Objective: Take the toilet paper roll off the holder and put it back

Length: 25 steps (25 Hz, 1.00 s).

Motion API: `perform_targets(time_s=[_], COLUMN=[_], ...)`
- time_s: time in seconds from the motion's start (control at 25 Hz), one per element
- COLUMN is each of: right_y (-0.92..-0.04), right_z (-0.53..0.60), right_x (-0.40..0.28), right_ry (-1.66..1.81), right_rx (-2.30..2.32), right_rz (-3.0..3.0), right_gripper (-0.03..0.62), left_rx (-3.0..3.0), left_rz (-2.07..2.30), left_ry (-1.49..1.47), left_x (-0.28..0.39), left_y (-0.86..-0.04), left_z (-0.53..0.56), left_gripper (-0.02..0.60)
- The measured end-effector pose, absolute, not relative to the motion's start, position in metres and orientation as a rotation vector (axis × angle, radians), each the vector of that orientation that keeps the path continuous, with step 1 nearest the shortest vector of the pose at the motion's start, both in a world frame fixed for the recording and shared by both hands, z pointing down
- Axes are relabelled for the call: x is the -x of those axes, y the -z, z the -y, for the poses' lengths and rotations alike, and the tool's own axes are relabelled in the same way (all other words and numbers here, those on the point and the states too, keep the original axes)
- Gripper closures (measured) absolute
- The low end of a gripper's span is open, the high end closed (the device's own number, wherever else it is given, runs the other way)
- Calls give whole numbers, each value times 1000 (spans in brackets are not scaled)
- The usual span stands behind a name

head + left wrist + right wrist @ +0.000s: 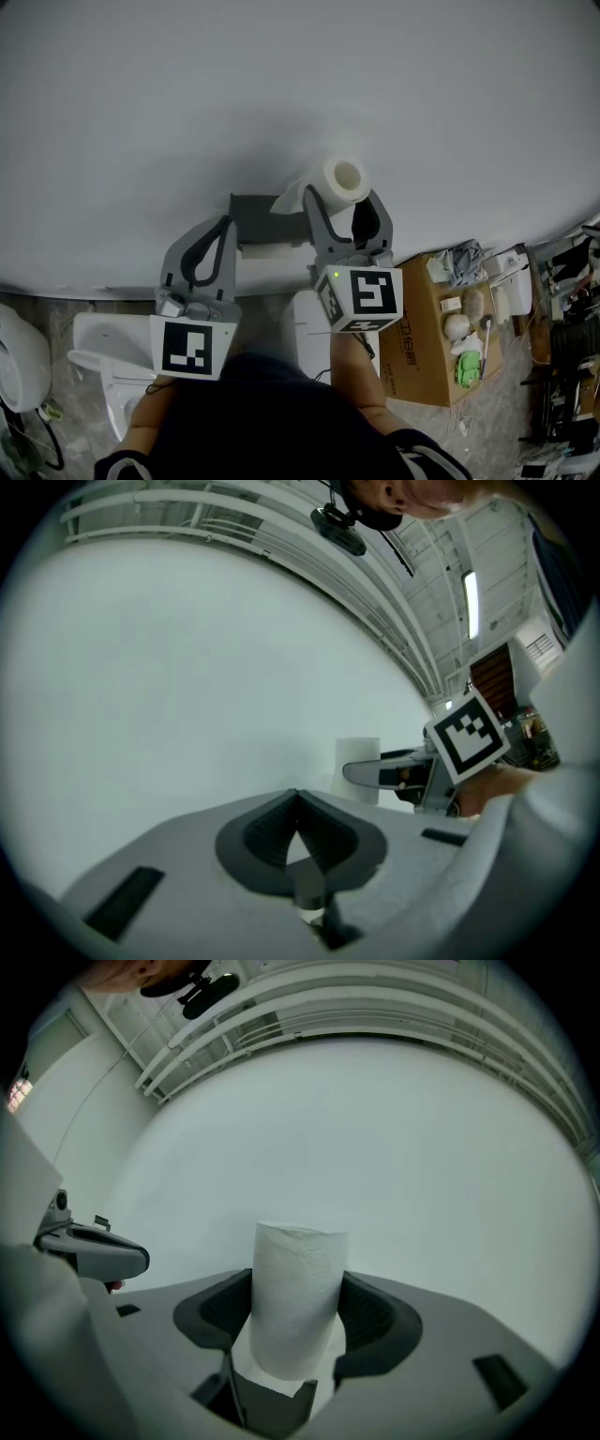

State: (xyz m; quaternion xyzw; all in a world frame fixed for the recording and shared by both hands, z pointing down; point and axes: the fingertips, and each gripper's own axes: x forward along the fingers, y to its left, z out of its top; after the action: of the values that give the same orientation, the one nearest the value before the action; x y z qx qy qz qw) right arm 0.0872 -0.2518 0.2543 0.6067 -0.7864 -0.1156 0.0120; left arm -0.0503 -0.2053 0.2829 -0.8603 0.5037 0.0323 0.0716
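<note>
between right gripper [298, 1327] jaws sits the toilet paper roll [298, 1283], clamped; left gripper [298, 844] jaws touch, empty.

Only small dark print on the cardboard box [424, 323], unreadable

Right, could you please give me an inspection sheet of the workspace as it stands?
Surface: white wall, holder mounted on it.
Job's things: toilet paper roll is off the grey holder.
Clutter: cardboard box holding small items.
Grippers: left gripper jaws together, empty; right gripper jaws clamp the toilet paper roll.
Cables: dark cable on the floor, lower left.
Surroundings: white toilet below.
</note>
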Motion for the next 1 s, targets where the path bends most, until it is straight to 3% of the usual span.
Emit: perform_targets(time_s=[1.0], right_y=[-305], right_z=[277], right_x=[-51], right_ry=[249], right_rx=[-1758], right_rz=[2487], right_gripper=[299], left_rx=[2580], left_rz=[-1544], left_ry=[-73], left_x=[58], left_y=[-288], left_z=[218], left_gripper=[583])
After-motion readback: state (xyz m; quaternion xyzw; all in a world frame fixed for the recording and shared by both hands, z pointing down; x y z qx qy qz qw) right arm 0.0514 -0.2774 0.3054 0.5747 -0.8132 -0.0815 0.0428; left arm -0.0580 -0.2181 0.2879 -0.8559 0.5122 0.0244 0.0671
